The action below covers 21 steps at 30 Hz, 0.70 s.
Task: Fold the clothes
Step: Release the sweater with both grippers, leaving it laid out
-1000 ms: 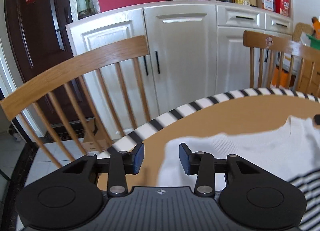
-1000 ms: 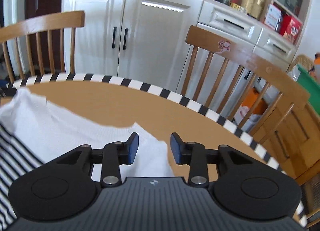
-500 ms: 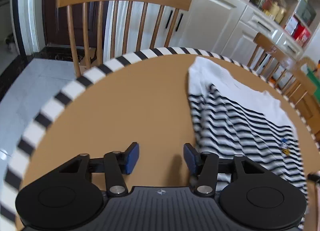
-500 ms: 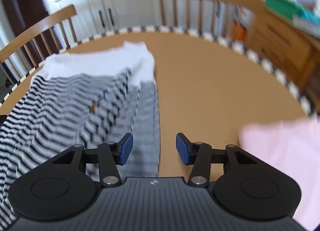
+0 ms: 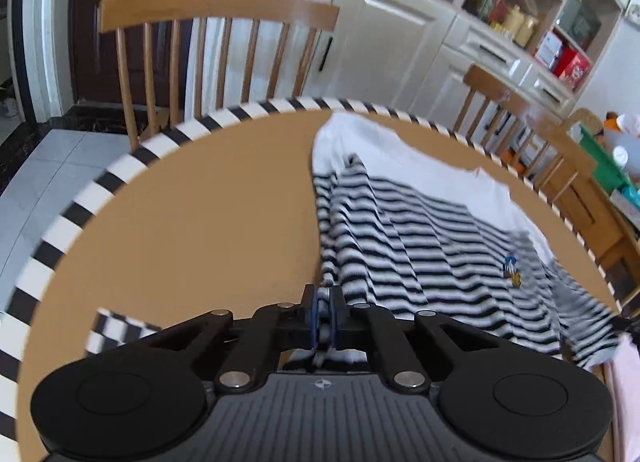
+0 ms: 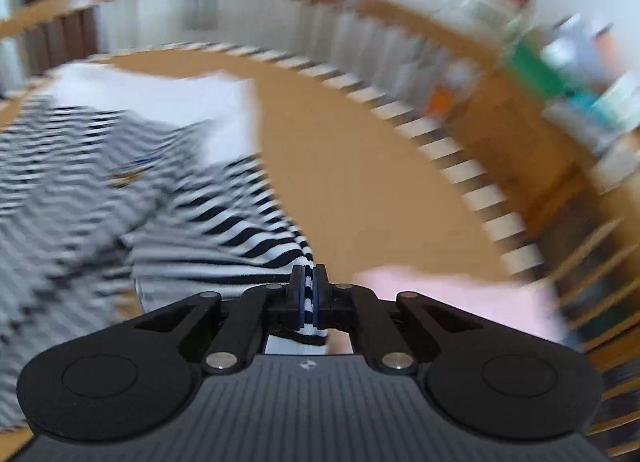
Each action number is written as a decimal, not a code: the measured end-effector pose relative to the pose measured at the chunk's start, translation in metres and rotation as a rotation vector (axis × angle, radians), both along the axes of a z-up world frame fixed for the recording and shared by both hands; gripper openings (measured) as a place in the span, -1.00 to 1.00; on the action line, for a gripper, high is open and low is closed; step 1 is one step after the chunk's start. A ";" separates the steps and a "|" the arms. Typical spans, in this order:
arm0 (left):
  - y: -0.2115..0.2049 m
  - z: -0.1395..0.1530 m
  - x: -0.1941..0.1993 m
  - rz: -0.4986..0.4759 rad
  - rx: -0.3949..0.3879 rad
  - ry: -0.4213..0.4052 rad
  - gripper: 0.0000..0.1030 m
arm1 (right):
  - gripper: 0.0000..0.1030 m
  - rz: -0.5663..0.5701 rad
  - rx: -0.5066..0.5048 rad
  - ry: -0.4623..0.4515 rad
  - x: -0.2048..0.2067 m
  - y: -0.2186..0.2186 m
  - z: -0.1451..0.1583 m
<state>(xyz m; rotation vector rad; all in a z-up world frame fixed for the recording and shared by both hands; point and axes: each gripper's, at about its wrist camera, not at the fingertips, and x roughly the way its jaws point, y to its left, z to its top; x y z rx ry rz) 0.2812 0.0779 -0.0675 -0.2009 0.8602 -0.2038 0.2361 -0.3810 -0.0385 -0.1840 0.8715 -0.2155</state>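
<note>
I saw both my grippers, left (image 5: 325, 316) and right (image 6: 308, 298), just clenched on hem corners of the black-and-white striped shirt (image 5: 420, 246), white-topped, rumpled across the table (image 5: 192, 222).

A round wooden table (image 5: 200, 222) with a black-and-white striped rim is carrying the laundry. A striped shirt (image 5: 420, 246), white across its far part, is lying spread over the table's right half, reaching toward the far rim. A pink garment (image 6: 460, 298) is sitting at the near right edge, just beside it.
</note>
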 end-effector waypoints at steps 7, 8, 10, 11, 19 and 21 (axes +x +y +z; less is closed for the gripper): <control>0.030 -0.001 -0.032 0.030 -0.045 0.058 -0.28 | -0.22 0.010 0.232 -0.024 -0.038 0.009 0.019; 0.034 -0.002 -0.042 0.033 -0.066 0.070 -0.21 | -0.22 0.055 0.323 -0.007 -0.054 0.022 0.016; 0.042 -0.004 -0.064 0.025 -0.109 0.098 -0.11 | -0.26 0.127 0.495 0.062 -0.083 0.049 0.004; 0.043 -0.006 -0.075 0.012 -0.119 0.105 -0.08 | -0.26 0.152 0.549 0.097 -0.098 0.065 -0.003; 0.025 -0.027 -0.133 -0.151 -0.002 -0.018 0.00 | 0.06 0.305 0.623 0.167 -0.155 0.176 -0.026; 0.019 -0.033 -0.131 -0.161 0.034 -0.043 0.00 | 0.09 0.301 0.588 0.177 -0.152 0.193 -0.029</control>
